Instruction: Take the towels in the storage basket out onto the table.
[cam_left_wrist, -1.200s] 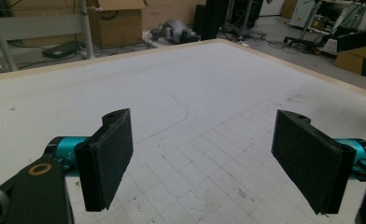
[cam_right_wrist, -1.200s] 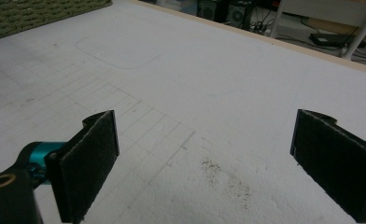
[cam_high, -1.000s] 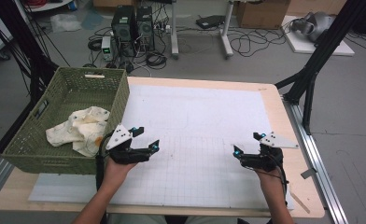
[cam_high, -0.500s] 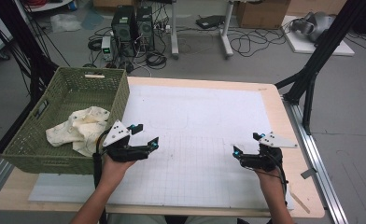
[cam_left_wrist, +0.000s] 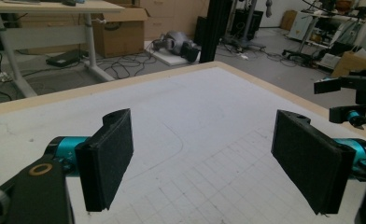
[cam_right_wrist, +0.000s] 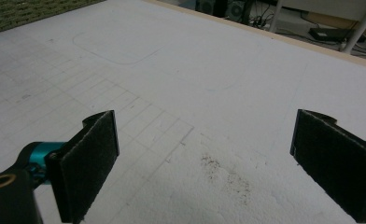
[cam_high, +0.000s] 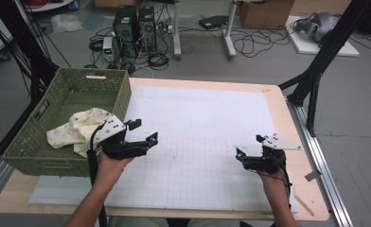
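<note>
My left gripper (cam_high: 144, 131) hovers over the white gridded mat (cam_high: 202, 113), just right of the green basket (cam_high: 46, 163). It is open with nothing between its pads, as the left gripper view (cam_left_wrist: 209, 163) confirms. A cream cloth (cam_high: 79, 130) lies crumpled inside the basket, close behind that hand. My right gripper (cam_high: 249, 146) is held low over the mat's right side, also open and empty (cam_right_wrist: 209, 163). From the left gripper view, the right gripper (cam_left_wrist: 354, 100) is seen far off at the right edge.
The wooden table's edge (cam_high: 287, 118) runs close to the right hand. A black frame post (cam_high: 316, 80) stands beyond the right corner. Dark specks (cam_right_wrist: 223, 172) dot the mat. The basket's wall (cam_right_wrist: 27, 11) shows at the top left of the right gripper view.
My left gripper has drifted slightly away from the person and toward the basket, still open. The right gripper has stayed put.
</note>
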Demonstrator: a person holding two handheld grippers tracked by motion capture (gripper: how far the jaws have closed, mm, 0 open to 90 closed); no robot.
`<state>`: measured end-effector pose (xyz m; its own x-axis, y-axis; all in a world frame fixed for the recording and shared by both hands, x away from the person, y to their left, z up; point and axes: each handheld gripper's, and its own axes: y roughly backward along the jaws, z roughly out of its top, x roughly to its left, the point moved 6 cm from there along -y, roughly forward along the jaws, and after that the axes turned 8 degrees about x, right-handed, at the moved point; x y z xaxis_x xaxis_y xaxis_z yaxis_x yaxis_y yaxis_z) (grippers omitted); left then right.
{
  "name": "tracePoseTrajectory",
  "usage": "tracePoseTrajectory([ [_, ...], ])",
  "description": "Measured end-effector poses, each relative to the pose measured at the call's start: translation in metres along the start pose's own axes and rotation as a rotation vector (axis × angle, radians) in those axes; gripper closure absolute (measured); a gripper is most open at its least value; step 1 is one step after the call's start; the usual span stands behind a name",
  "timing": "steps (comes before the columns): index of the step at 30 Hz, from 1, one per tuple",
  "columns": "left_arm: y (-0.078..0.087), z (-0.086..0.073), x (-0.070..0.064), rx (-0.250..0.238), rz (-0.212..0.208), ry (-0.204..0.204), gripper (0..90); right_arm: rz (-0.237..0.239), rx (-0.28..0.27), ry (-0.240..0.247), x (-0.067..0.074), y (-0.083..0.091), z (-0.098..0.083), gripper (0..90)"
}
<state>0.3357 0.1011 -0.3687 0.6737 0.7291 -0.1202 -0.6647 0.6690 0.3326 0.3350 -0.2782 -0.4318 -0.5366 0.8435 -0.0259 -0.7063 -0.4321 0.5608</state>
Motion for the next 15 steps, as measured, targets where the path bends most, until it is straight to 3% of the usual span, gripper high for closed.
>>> tracePoseTrajectory([
  [5, 0.013, 0.012, 0.007, -0.028, 0.008, 0.0, 21.2, 0.002, 0.006, 0.008, 0.0, -0.001, 0.0, 7.1],
  [15, 0.046, 0.038, 0.039, -0.056, 0.053, 0.002, 21.2, 0.003, 0.018, 0.009, 0.001, -0.002, -0.001, 7.1],
])
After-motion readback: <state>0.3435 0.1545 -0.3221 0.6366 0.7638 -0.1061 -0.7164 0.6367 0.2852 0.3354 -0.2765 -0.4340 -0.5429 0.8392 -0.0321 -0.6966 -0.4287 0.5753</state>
